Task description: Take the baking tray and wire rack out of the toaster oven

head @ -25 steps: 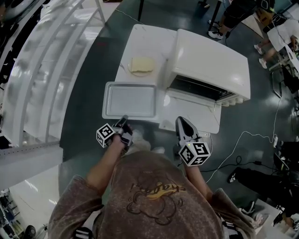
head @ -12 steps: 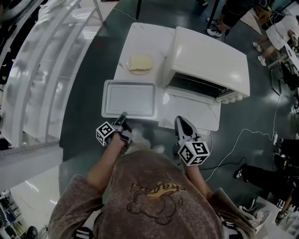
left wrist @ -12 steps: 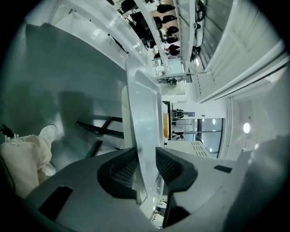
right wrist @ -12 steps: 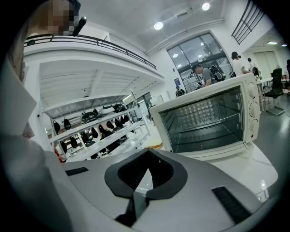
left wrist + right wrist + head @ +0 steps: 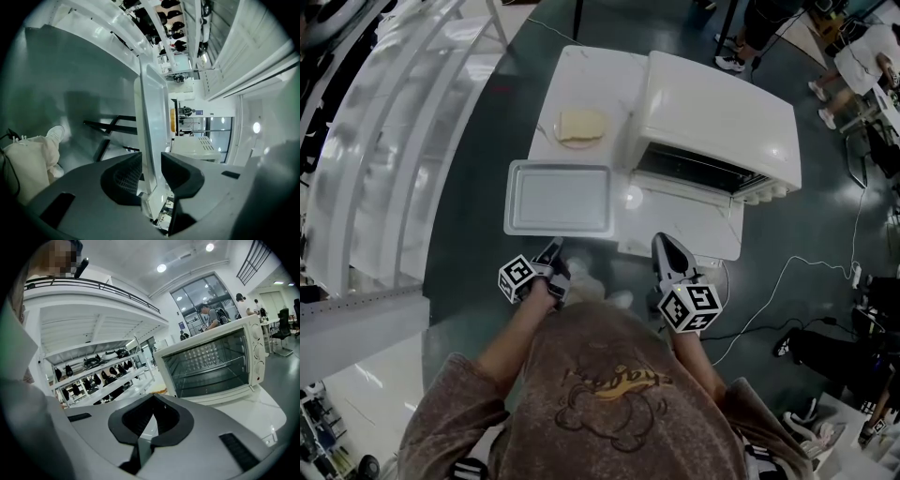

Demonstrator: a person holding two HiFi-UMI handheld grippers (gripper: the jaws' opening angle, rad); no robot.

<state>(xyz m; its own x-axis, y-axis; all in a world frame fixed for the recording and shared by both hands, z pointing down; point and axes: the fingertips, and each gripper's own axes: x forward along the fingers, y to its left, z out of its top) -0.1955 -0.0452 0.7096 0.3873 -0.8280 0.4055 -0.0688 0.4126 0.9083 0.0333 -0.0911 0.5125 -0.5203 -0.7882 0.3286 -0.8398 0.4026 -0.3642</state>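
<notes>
The grey baking tray (image 5: 560,199) lies flat on the white table (image 5: 591,80), left of the white toaster oven (image 5: 717,117). The oven's door (image 5: 684,223) hangs open toward me. My left gripper (image 5: 552,253) sits just off the tray's near edge. Its jaws have just been opening, and in the left gripper view the tray's rim (image 5: 149,117) stands edge-on in the gap of the left gripper (image 5: 151,159), untouched by the pads. My right gripper (image 5: 665,244) is shut and empty before the door. Its own view shows the right gripper (image 5: 153,399) facing the oven cavity, where a wire rack (image 5: 213,377) seems to sit.
A plate with a slice of bread (image 5: 583,127) stands behind the tray. A white cable (image 5: 787,281) trails over the dark floor at the right. White railings (image 5: 384,141) run along the left. People stand at the far right (image 5: 853,47).
The left gripper's jaws have opened off the tray's near rim and the gripper has drawn back toward me. The tray stays on the table. The right gripper has not moved.
</notes>
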